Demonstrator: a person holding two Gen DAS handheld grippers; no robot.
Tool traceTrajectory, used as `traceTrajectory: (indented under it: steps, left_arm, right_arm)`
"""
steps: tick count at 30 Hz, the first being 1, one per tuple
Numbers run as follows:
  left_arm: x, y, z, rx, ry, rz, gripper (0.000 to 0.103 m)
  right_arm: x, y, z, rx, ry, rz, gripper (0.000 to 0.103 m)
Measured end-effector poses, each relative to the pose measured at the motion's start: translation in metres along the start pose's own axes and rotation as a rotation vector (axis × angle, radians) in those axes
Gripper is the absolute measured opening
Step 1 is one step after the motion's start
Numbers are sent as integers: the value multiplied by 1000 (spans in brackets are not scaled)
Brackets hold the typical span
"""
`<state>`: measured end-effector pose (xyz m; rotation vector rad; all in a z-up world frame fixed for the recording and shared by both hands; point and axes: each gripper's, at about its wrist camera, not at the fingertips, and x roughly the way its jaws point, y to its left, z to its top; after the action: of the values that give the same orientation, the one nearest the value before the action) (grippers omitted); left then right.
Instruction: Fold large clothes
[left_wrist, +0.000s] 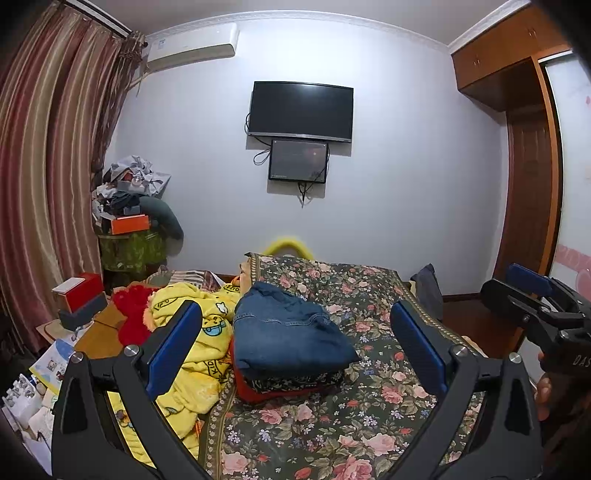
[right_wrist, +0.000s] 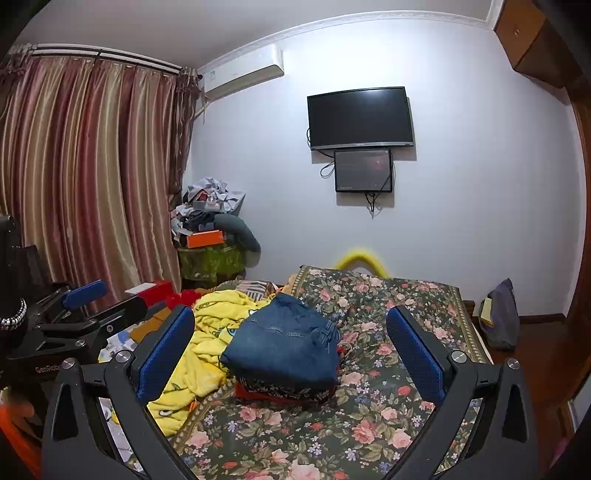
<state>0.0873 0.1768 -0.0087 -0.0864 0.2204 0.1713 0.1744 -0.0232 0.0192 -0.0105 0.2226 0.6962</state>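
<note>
Folded jeans topped a clothes stack on the floral bedspread; left gripper and right gripper hovered near, fingers wide, holding nothing.

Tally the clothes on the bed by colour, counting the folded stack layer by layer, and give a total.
Blue: 1, the folded jeans topping the stack
Dark patterned: 1, the folded piece under the jeans
Red: 1, the bottom layer of the stack
Yellow: 1, the unfolded cartoon-print garment left of the stack
Total: 4
Both claws, left and right, are open and empty.
</note>
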Motion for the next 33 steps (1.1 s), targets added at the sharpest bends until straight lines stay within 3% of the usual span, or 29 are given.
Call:
traceTrajectory:
  steps: [33]
  left_arm:
    - [10, -1, 0, -4, 18, -33, 102]
  right_arm:
    - [1, -11, -5, 24, 21, -25, 103]
